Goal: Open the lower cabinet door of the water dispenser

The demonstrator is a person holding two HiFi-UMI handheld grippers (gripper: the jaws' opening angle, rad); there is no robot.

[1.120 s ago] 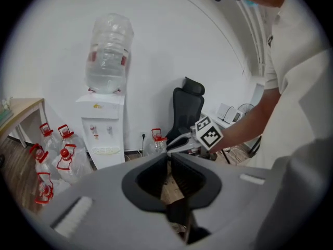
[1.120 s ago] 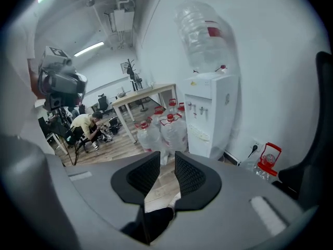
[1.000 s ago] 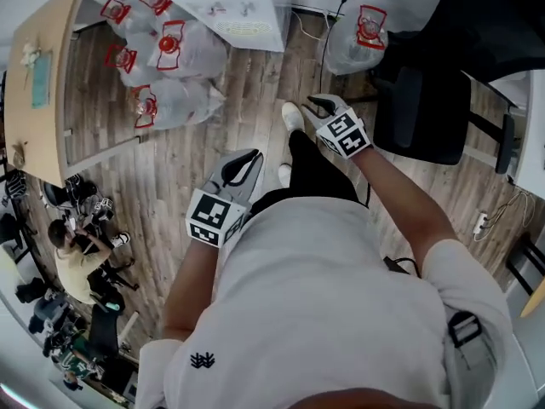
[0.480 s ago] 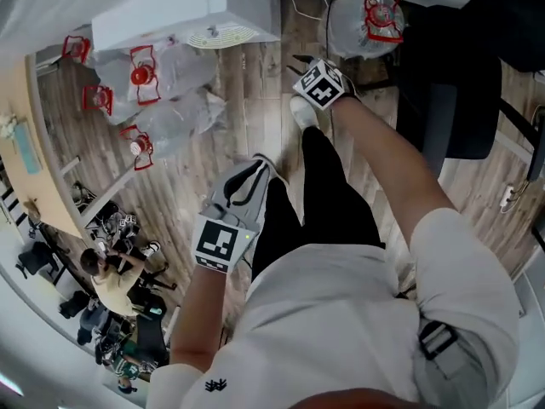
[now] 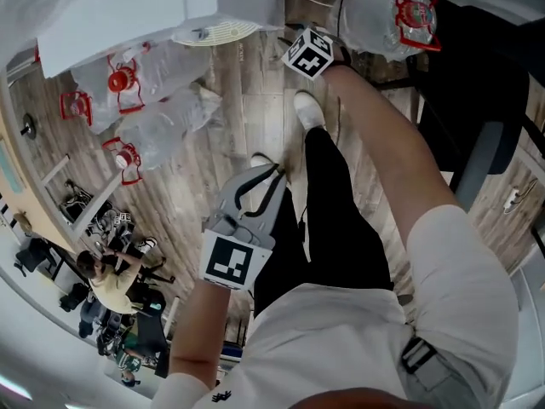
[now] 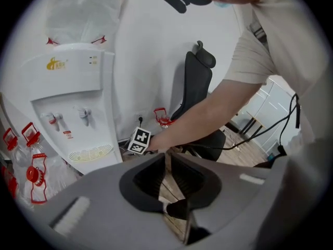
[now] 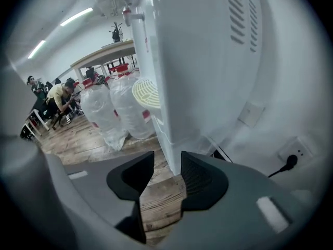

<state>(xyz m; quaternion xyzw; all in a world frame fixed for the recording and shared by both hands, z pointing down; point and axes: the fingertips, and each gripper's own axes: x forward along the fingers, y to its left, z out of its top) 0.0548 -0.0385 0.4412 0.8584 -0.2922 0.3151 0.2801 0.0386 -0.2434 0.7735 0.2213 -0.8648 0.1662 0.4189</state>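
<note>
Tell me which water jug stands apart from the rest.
The jug right of the water dispenser, by the black chair; the other jugs cluster on its left.

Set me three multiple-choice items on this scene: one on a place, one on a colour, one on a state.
1. The right gripper is:
A) low beside the water dispenser
B) over the office chair
C) on the wooden table

2. The caps of the bottles on the floor are:
A) blue
B) red
C) green

3. The right gripper's jaws are:
A) clamped on a bottle
B) shut, empty
C) apart, gripping nothing

Answers:
1 A: its view looks along the white dispenser's bottom corner.
2 B: the clear bottles bear red caps and handles.
3 C: the jaws are opening, with only wood floor showing between them.
</note>
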